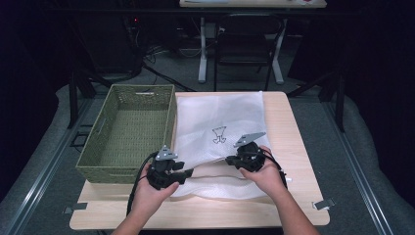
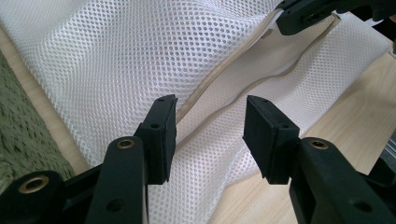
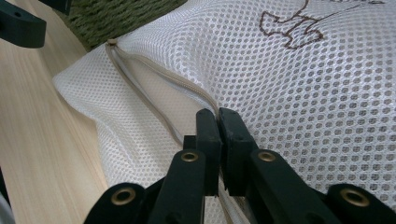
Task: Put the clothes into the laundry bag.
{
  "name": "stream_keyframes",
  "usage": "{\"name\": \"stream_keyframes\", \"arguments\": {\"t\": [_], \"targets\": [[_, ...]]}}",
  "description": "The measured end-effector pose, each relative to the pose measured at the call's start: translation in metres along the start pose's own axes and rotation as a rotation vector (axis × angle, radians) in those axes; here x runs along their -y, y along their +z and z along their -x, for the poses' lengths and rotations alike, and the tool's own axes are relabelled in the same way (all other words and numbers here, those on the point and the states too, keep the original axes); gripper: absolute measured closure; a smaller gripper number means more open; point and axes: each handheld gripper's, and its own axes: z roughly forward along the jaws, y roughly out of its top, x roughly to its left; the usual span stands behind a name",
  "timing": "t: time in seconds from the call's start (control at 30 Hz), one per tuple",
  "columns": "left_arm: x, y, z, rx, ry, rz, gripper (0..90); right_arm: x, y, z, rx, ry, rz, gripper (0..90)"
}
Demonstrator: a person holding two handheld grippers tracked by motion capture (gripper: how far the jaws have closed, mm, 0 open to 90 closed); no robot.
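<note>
A light wooden desk (image 1: 288, 147) is carrying everything here, its pale grain showing bare along the near edge and down the right side. A woven green basket (image 1: 128, 131) is sitting directly on its left part, its far end reaching the desk's back edge and its near end stopping short of the front. Just beside the basket, a white mesh bag (image 1: 220, 122) is lying flat across the middle of the desk, touching or nearly touching the basket's right wall. The bag's beige zipper edge (image 2: 219, 77) is running along the side nearest the person, and a small dark outline drawing (image 1: 219, 134) is showing on its top.
</note>
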Motion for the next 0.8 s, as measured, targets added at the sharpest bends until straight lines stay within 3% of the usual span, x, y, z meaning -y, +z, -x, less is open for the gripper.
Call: {"name": "stream_keyframes", "arguments": {"t": [0.8], "targets": [[0.015,0.017,0.002,0.011,0.022,-0.034,53.9,0.019,0.029,-0.004,-0.002,0.012,-0.058,87.1]]}}
